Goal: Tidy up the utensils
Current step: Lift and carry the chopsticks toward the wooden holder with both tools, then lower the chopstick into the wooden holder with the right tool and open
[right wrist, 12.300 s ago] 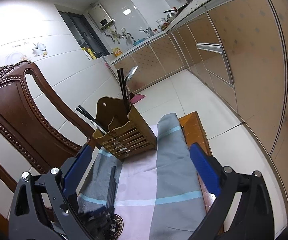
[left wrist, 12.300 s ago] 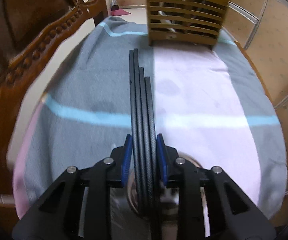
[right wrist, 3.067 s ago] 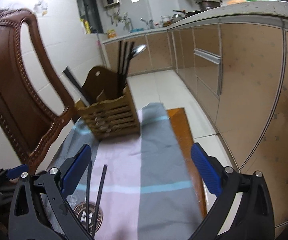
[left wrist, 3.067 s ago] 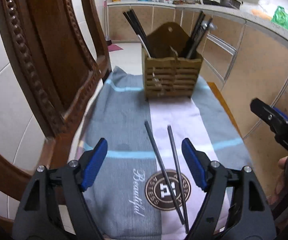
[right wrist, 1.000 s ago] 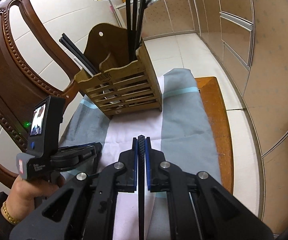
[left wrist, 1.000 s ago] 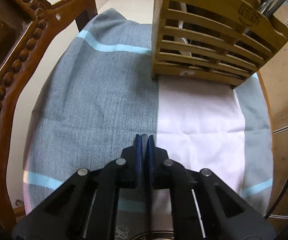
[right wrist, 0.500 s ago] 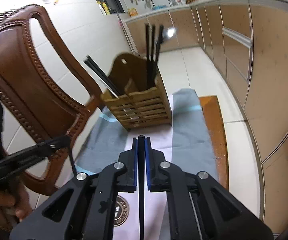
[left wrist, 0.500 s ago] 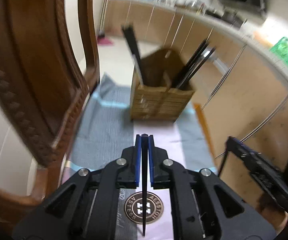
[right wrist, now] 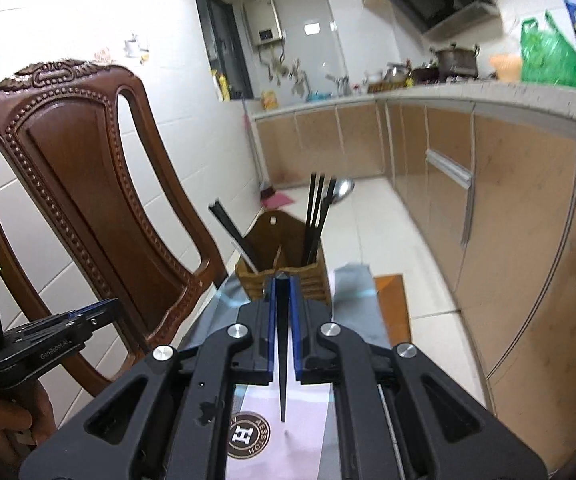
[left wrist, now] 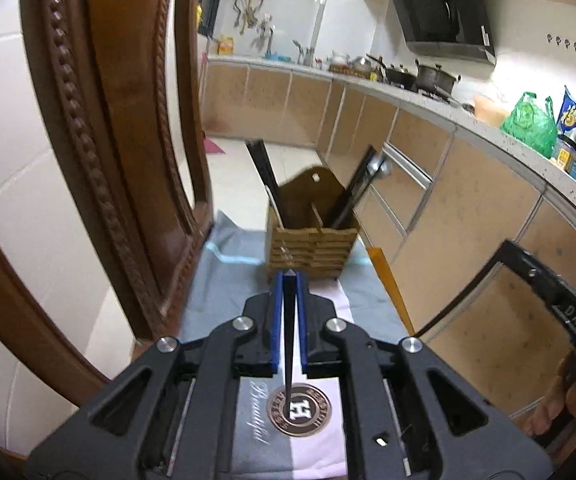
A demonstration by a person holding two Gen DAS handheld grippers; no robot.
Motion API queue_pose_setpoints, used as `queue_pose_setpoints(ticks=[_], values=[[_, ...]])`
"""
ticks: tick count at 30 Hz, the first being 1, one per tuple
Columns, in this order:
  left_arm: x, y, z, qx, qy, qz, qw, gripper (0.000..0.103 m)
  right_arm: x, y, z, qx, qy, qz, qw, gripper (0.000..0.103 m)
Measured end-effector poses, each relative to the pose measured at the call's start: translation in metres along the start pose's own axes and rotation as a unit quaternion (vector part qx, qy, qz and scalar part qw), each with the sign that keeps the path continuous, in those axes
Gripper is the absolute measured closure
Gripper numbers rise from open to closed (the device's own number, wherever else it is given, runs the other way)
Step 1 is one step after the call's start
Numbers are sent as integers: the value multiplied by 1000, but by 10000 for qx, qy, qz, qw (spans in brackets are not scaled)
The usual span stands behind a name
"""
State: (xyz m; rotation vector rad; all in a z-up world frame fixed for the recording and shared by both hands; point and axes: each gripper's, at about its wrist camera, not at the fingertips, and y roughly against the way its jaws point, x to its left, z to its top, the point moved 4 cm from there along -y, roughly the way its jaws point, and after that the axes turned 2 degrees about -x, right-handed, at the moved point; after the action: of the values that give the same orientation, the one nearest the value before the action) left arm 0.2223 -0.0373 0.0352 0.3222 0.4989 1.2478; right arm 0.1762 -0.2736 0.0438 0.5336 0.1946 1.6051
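Chopsticks already stood in the holder [left wrist: 311, 240]. Each gripper, left [left wrist: 288, 312] and right [right wrist: 282, 312], had jaws clamped on one chopstick [left wrist: 288, 344], lifted above the cloth [left wrist: 216, 280]; both apparently awaited insertion.

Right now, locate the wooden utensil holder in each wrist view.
Left wrist: wooden utensil holder at centre, just beyond the left gripper.
Right wrist: centre, its lower part hidden behind the right gripper.
Shared landmark: the round H logo on the towel.

"Beautiful" and "H" on towel [left wrist: 224, 280]
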Motion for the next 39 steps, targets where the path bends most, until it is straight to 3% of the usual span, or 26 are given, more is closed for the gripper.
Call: queue_pose_setpoints(ticks=[4, 12, 16, 20, 24, 31, 39], values=[[10, 6, 9, -93, 144, -93, 9998, 97, 8, 6, 10, -84, 64, -134, 9999, 96], [17, 2, 9, -48, 103, -123, 9999, 97, 22, 1, 9, 152, 439, -278, 9985, 96], [21, -1, 9, -44, 141, -112, 9998, 97, 22, -8, 10, 263, 334, -202, 9989, 96], [26, 0, 12, -81, 211, -125, 9997, 97, 29, -20, 35, 162, 395, -175, 9989, 96], [35, -2, 15, -94, 336, -138, 9993, 96, 38, -40, 88, -129, 485, -195, 9986, 96], [40, -10, 13, -18, 375, -157, 9992, 97, 34, -112, 147, -468, 434, -525, 9966, 96], [44, -17, 14, 46, 457, -185, 9988, 97, 8, -211, 124, -60, 267, -733, 9969, 96]])
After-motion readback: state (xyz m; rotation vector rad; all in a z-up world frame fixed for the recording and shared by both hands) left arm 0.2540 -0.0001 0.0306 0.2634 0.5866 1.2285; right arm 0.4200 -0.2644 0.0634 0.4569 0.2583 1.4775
